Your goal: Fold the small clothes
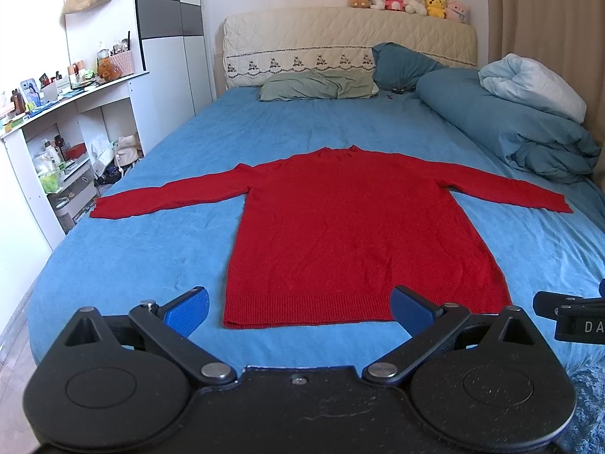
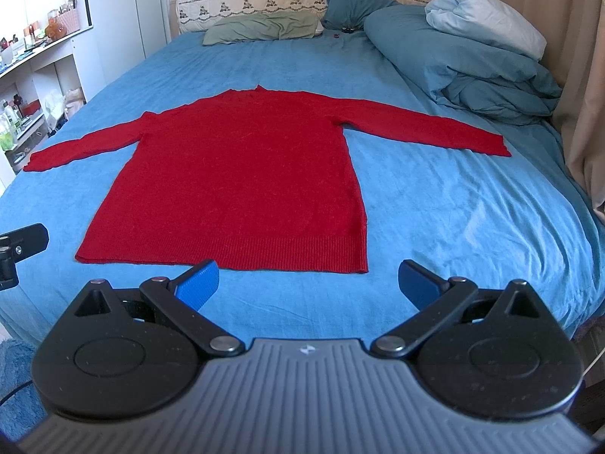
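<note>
A red long-sleeved sweater (image 1: 348, 234) lies flat on the blue bed sheet (image 1: 143, 265), sleeves spread to both sides, ribbed hem nearest me. It also shows in the right wrist view (image 2: 242, 174). My left gripper (image 1: 298, 310) is open and empty, hovering just short of the hem. My right gripper (image 2: 308, 283) is open and empty, just short of the hem's right part. The right gripper's edge shows at the far right of the left wrist view (image 1: 571, 317); the left gripper's edge shows at the left of the right wrist view (image 2: 19, 249).
Pillows (image 1: 317, 85) and a rolled blue duvet (image 1: 529, 128) lie at the head and right side of the bed. A cluttered white shelf unit (image 1: 56, 143) stands left of the bed. A curtain (image 2: 582, 94) hangs on the right. Plush toys (image 1: 408, 0) sit on the headboard.
</note>
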Motion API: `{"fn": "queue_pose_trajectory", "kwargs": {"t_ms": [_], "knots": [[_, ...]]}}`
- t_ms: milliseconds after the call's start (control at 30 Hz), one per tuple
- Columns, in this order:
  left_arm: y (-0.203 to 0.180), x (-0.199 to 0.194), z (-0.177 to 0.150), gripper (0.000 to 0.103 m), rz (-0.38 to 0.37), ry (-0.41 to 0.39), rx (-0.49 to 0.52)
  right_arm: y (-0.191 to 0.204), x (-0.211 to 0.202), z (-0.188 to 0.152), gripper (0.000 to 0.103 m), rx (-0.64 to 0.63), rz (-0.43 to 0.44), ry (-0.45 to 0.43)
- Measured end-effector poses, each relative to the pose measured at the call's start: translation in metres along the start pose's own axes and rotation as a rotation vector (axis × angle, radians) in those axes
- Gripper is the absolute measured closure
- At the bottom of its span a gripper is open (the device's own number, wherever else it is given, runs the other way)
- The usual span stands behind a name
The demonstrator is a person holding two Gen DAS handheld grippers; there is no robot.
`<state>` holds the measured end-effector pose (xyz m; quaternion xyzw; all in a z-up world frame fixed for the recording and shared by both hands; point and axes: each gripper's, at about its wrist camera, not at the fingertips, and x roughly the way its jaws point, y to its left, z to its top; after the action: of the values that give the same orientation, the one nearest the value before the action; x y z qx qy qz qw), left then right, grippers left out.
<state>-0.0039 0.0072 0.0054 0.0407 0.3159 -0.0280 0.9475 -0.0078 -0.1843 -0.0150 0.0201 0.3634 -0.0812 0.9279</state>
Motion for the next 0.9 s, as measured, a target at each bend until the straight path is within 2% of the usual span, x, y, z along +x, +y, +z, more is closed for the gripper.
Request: {"fn": "queue_pose_trajectory", "kwargs": {"t_ms": [900], "knots": [[0.0008, -0.003, 0.0007, 0.0, -0.005, -0.002, -0.006, 0.0066, -0.0009, 0.0009, 0.0, 0.004, 0.005, -0.001]]}}
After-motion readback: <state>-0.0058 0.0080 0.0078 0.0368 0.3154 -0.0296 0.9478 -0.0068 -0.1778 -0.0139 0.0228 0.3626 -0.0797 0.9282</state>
